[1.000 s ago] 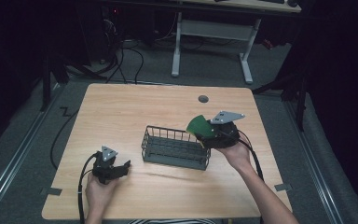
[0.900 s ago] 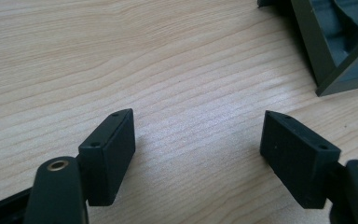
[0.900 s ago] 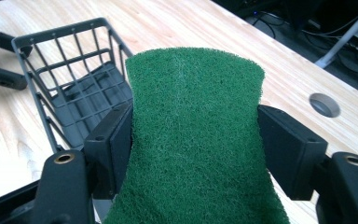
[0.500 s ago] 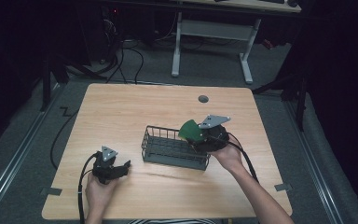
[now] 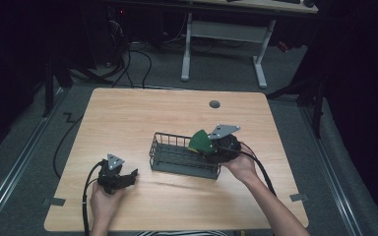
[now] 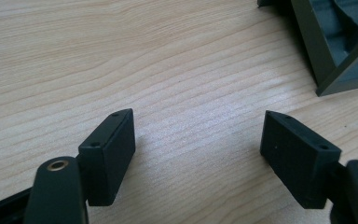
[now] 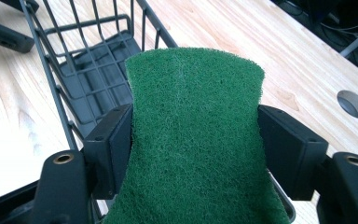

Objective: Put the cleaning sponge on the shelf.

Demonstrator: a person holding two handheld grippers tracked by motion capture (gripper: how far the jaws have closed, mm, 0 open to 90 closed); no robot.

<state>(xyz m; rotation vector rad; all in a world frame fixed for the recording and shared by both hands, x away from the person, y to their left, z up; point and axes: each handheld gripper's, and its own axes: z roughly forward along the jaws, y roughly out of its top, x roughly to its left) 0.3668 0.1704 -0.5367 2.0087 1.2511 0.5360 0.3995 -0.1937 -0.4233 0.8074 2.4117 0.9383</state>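
Since a second ago, the right tongs (image 5: pixel 204 145) have carried the green scouring pad (image 5: pixel 200 141) leftward, from beyond the right end of the wire basket (image 5: pixel 163 140) to a spot over that end; the left tongs (image 5: pixel 128 176) have stayed put near the front left of the table (image 5: pixel 128 113).

In the right gripper view the pad (image 7: pixel 193 135) is squeezed between the two black jaws, pinched at its narrow waist, with its upper part standing free above them. Below and beyond it lies the basket (image 7: pixel 81 70), its near rim passing close under the jaws. The left tongs (image 6: pixel 198 154) stand wide apart with nothing between them, low over bare wood, a corner of the basket (image 6: pixel 328 56) off to their upper right.

The work looks like dropping the pad into the basket, and it seems close to the release. Several things could spoil that. The pad is soft and springy, so it may cling to one jaw as they part and fall crooked. It hangs over the basket's end rather than its middle, so an early release could leave it draped on the rim or sliding down outside onto the table. A low right jaw could also catch the wire and drag the light basket, which nothing steadies while the left tongs sit well apart from it.
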